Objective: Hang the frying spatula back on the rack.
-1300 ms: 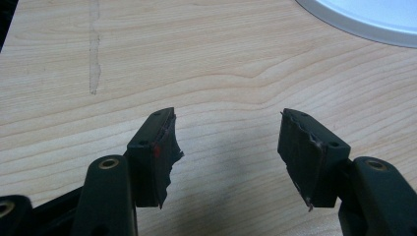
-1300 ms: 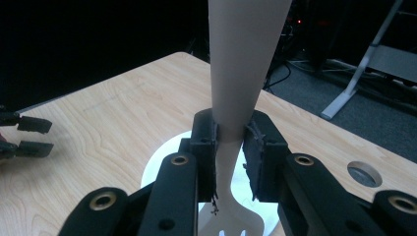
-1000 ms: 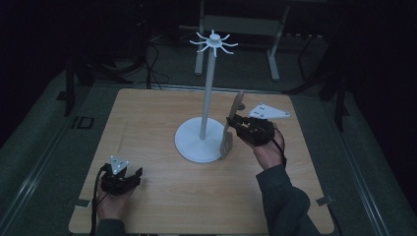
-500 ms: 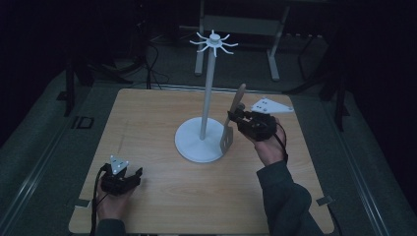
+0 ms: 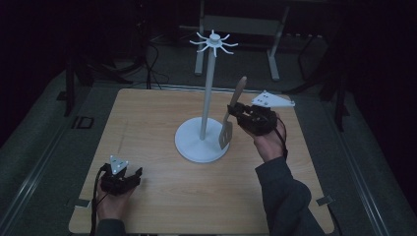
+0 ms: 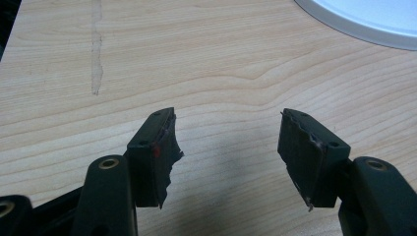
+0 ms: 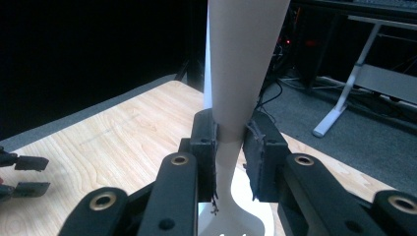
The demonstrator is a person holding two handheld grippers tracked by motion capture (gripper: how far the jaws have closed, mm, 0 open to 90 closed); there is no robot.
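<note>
Your right tongs [image 5: 235,114] are black, topped by a pale grey three-cornered plate, and the spatula [image 5: 231,117] pinched in them is light tan wood, plain and unpatterned. Just beside them stands a white stand [image 5: 206,98] with a white round foot. Your left tongs [image 5: 132,175] are black too, with a small red fleck on one pad. Under both, the desk [image 5: 147,118] is pale wood with wavy grain and a faint grey streak.
</note>
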